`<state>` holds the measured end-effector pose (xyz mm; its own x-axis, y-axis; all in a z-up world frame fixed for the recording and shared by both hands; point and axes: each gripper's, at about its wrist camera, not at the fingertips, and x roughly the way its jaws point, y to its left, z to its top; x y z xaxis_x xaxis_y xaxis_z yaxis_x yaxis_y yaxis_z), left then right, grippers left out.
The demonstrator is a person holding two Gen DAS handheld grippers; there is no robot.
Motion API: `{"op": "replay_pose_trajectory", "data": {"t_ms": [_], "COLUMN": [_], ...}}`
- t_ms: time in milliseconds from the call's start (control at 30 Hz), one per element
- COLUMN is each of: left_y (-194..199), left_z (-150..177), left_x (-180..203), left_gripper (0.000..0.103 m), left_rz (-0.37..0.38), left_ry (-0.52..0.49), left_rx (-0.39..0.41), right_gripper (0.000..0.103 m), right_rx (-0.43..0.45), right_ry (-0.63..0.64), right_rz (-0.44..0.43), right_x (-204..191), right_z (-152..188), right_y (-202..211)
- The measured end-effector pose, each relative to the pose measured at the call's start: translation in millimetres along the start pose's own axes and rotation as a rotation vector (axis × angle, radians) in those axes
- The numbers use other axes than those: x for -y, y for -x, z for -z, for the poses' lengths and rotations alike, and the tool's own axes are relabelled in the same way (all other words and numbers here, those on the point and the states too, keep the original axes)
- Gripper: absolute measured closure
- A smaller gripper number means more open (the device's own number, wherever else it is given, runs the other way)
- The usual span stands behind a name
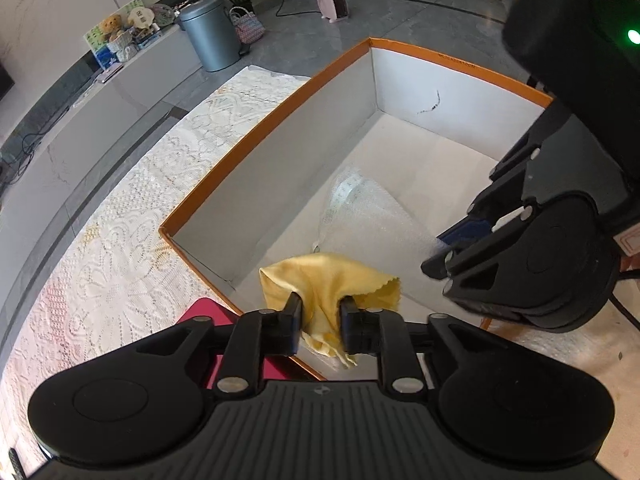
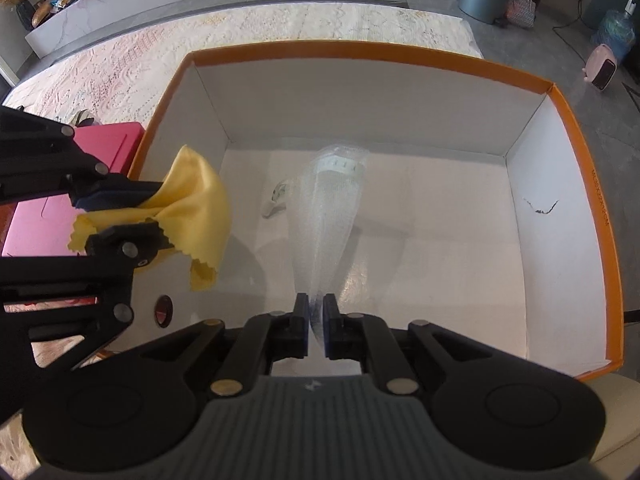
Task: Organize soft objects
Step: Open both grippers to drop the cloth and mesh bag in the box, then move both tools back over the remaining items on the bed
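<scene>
My left gripper (image 1: pixel 320 312) is shut on a yellow cloth (image 1: pixel 328 280) and holds it over the near left corner of an orange-rimmed white box (image 1: pixel 276 100). It also shows in the right wrist view (image 2: pixel 120 212) with the cloth (image 2: pixel 196 204) hanging from it. My right gripper (image 2: pixel 316 312) is shut on a clear bubble-wrap sheet (image 2: pixel 332 208) that trails down onto the box floor (image 2: pixel 440 248). In the left wrist view the right gripper (image 1: pixel 444 256) is at the right, over the bubble wrap (image 1: pixel 368 224).
A pink box (image 2: pixel 60 208) lies left of the orange box on a lace tablecloth (image 1: pixel 120 248). A small white object (image 2: pixel 276 200) lies on the box floor beside the wrap. A grey bin (image 1: pixel 210 36) and a pink heater (image 1: pixel 334 2) stand on the floor beyond.
</scene>
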<state>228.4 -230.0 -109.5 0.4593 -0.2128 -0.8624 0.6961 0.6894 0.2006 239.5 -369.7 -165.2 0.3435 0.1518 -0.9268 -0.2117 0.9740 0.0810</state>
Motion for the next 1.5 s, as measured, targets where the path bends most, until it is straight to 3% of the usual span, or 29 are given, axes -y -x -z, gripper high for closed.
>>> {"op": "replay_pose_trajectory", "data": {"t_ms": [67, 133, 400, 633, 700, 800, 1000, 1133, 1233, 1400, 1500], "left_y": [2, 6, 29, 76, 89, 109, 143, 155, 162, 174, 179], "left_z": [1, 3, 10, 32, 41, 63, 114, 145, 170, 208, 233], "left_x": [-1, -2, 3, 1, 0, -2, 0, -5, -11, -18, -22], "left_gripper": [0.060, 0.047, 0.039, 0.040, 0.040, 0.040, 0.040, 0.042, 0.046, 0.049, 0.050], "left_rz": [0.002, 0.008, 0.019, 0.006, -0.004, -0.015, -0.112, -0.166, -0.217, -0.316, -0.369], "left_ry": [0.008, 0.008, 0.010, 0.120, 0.156, 0.229, 0.331, 0.411, 0.489, 0.608, 0.666], "left_rx": [0.010, 0.026, 0.089, 0.258, 0.298, 0.367, 0.494, 0.514, 0.504, 0.503, 0.512], "right_gripper": [0.067, 0.066, 0.055, 0.048, 0.039, 0.033, 0.021, 0.021, 0.019, 0.019, 0.019], "right_rx": [0.011, 0.015, 0.041, 0.197, 0.268, 0.363, 0.475, 0.596, 0.651, 0.640, 0.613], "right_ry": [-0.007, -0.005, -0.039, -0.084, -0.095, -0.136, -0.183, -0.137, -0.124, -0.157, -0.112], "right_rz": [0.001, 0.007, 0.003, 0.008, 0.035, 0.038, 0.002, 0.012, -0.040, -0.100, -0.097], "right_x": [1, 1, 11, 6, -1, -13, -57, -100, -126, -164, -189], "right_z": [1, 1, 1, 17, 28, 44, 81, 107, 125, 141, 149], "right_y": [3, 5, 18, 55, 67, 83, 101, 112, 113, 103, 95]}}
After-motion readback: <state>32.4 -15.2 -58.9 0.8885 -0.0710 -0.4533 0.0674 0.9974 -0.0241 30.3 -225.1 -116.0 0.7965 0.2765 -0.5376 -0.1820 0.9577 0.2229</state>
